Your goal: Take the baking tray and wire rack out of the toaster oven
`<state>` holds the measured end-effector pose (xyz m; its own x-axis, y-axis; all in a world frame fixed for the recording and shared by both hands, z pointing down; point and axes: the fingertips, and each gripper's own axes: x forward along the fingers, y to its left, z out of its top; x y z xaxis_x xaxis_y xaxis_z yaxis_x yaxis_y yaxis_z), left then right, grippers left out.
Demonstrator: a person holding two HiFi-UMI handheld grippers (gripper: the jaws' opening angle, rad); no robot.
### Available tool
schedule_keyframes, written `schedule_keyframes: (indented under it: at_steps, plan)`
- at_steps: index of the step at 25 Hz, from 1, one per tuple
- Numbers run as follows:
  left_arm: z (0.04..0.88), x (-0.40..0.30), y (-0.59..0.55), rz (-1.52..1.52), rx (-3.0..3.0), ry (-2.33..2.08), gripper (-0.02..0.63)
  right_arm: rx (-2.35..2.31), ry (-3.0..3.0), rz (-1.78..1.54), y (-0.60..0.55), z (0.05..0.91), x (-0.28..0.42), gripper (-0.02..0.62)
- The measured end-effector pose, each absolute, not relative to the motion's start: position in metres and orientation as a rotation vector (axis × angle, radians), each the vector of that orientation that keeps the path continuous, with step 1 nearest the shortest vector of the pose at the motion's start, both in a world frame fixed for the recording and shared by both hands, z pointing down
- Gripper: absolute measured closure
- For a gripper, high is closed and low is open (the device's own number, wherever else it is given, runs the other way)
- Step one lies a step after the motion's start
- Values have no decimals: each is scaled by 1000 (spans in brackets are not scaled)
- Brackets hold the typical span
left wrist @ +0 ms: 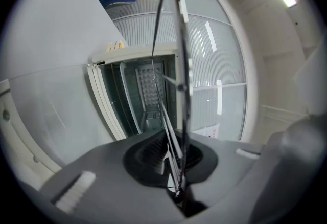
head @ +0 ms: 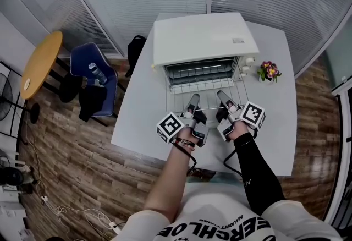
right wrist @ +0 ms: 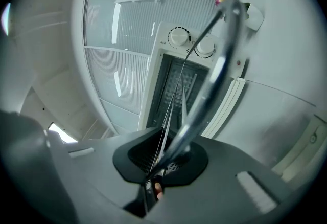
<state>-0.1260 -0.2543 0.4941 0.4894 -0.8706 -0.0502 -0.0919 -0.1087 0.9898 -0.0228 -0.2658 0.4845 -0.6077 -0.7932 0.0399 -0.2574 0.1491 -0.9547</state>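
The white toaster oven point(head: 204, 39) stands on the grey table point(head: 275, 124) with its door point(head: 190, 88) dropped open. The wire rack point(head: 211, 107) hangs level in front of the door, out of the oven mouth. My left gripper point(head: 193, 104) is shut on the rack's near rim at the left. My right gripper point(head: 223, 98) is shut on it at the right. In the left gripper view the rack point(left wrist: 181, 59) runs edge-on from the gripper point(left wrist: 176, 187) toward the oven point(left wrist: 138, 95). The right gripper view shows the rack point(right wrist: 217, 64) the same way, pinched by the gripper point(right wrist: 152, 179). A dark ribbed shelf point(head: 201, 72) lies inside; whether it is the tray I cannot tell.
A small pot of flowers point(head: 269, 71) stands right of the oven, beside its knobs point(right wrist: 179, 37). Left of the table are a blue chair point(head: 93, 77) holding a bottle and a round yellow table point(head: 41, 64). Glass walls close off the back.
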Motion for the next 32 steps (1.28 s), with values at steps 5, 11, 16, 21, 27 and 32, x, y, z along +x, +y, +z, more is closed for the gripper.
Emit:
schedule_keyframes:
  at_steps: [5, 11, 16, 21, 27, 32]
  plan:
    - [496, -121, -238, -803, 1567, -872, 543, -991, 1953, -1483, -250, 489, -18, 592]
    - [495, -115, -224, -793, 1579, -886, 543, -970, 1947, -1502, -235, 492, -13, 592]
    - [500, -113, -218, -771, 1584, -893, 543, -983, 1950, -1517, -228, 497, -9, 591]
    - [498, -93, -206, -743, 1608, -888, 542, -982, 1966, -1511, -215, 493, 10, 591]
    - [498, -67, -197, -704, 1637, -871, 541, -1002, 1961, -1500, -203, 495, 36, 591]
    - [500, -33, -192, -653, 1657, -852, 541, -998, 1932, -1473, -197, 497, 69, 591]
